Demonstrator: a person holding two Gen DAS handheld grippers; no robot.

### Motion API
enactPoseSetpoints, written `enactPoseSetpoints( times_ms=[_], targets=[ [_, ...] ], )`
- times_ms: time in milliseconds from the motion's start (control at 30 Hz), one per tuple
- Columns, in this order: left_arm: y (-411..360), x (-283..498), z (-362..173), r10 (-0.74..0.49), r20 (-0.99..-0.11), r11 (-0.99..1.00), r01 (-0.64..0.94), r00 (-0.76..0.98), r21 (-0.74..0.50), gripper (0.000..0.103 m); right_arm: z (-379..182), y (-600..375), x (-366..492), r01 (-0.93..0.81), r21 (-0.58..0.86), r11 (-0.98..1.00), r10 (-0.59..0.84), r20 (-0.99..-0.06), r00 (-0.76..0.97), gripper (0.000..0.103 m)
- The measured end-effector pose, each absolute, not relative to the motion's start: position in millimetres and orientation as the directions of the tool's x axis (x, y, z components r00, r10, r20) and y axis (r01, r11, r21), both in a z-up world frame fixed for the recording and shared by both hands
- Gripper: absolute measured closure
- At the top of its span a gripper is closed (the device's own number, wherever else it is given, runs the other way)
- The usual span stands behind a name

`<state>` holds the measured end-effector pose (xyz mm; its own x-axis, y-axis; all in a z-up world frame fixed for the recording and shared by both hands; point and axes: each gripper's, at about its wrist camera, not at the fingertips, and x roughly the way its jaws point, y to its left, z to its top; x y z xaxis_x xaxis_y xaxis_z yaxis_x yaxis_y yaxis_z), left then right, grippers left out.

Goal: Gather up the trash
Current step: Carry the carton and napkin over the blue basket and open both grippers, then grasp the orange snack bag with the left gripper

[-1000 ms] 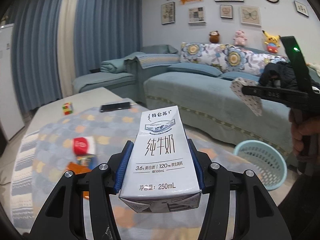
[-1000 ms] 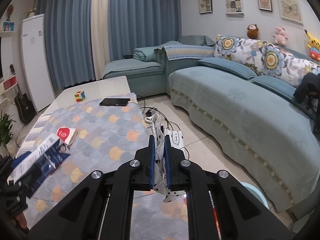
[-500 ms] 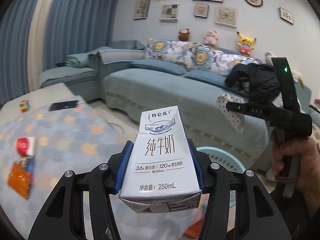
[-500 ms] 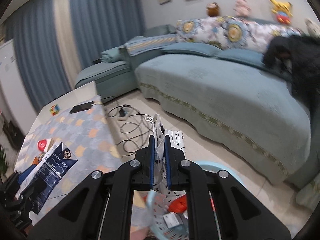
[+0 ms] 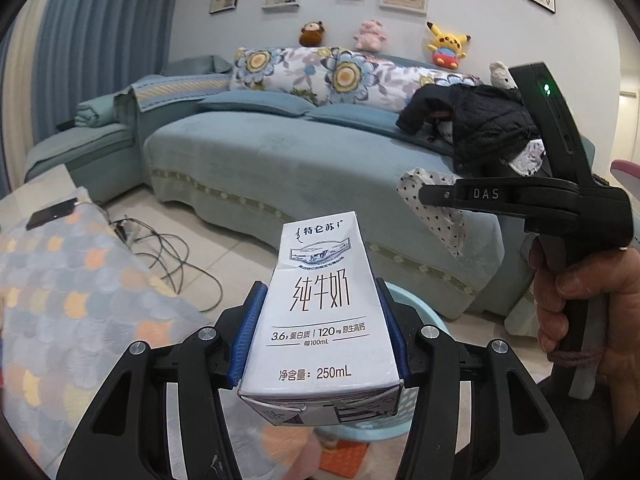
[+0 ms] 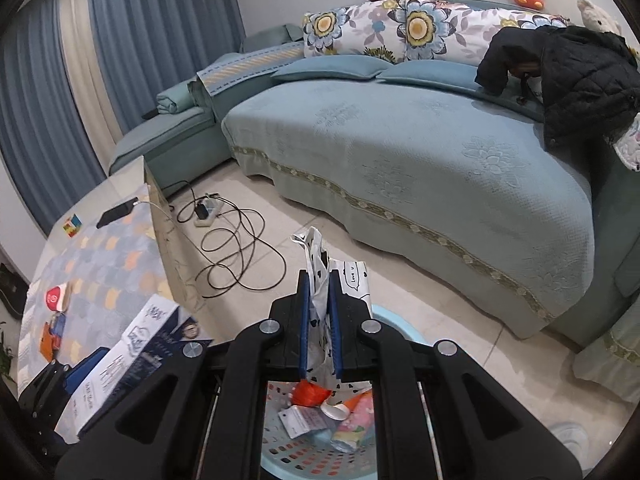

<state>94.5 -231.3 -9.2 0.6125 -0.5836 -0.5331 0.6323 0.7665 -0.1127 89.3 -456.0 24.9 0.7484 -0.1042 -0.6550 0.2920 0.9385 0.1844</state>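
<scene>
My left gripper is shut on a white 250 mL milk carton and holds it upright over the pale blue trash basket. My right gripper is shut on a crumpled white wrapper with black dots, held right above the same basket, which holds several pieces of trash. The right gripper also shows in the left wrist view, with the wrapper hanging from it. The carton shows at the lower left of the right wrist view.
The low table with a patterned cloth holds a red-and-white packet, an orange packet, a phone and a puzzle cube. A power strip with cables lies on the floor. The blue sofa stands behind, a black jacket on it.
Both grippers have swung right from over the table to above the trash basket, still holding the carton and the wrapper. The basket's inside has come into the right wrist view.
</scene>
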Motion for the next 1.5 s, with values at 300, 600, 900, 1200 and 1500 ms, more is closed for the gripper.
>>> enactPoseSetpoints(
  times_ms=[300, 600, 900, 1200, 1500],
  targets=[
    [-255.8, 112.6, -14.7, -0.611, -0.567, 0.749, 0.635, 0.552, -0.188, 0.052, 16.0, -473.9, 89.6, 0.356, 0.182, 0.917, -0.139, -0.690, 0.711, 0.074],
    [-244.0, 119.1, -18.8, -0.619, -0.572, 0.755, 0.608, 0.538, -0.246, 0.048, 18.4, -483.1, 83.7, 0.379, 0.237, 0.895, -0.133, -0.668, 0.732, 0.047],
    [-178.2, 113.7, -34.0, -0.447, -0.639, 0.822, 0.570, 0.626, -0.016, 0.047, 22.9, -457.5, 95.5, 0.320, 0.235, 0.918, -0.086, -0.670, 0.737, 0.047],
    [5.2, 137.4, -38.7, -0.046, -0.666, 0.940, 0.258, 0.744, 0.224, 0.041, 26.4, -414.3, 113.1, 0.253, 0.190, 0.949, -0.060, -0.678, 0.733, 0.047],
    [102.4, 182.4, -64.0, 0.194, -0.667, 0.959, 0.002, 0.719, 0.282, 0.041, 35.8, -336.7, 138.9, 0.150, 0.135, 0.979, -0.017, -0.686, 0.727, 0.045]
  ],
)
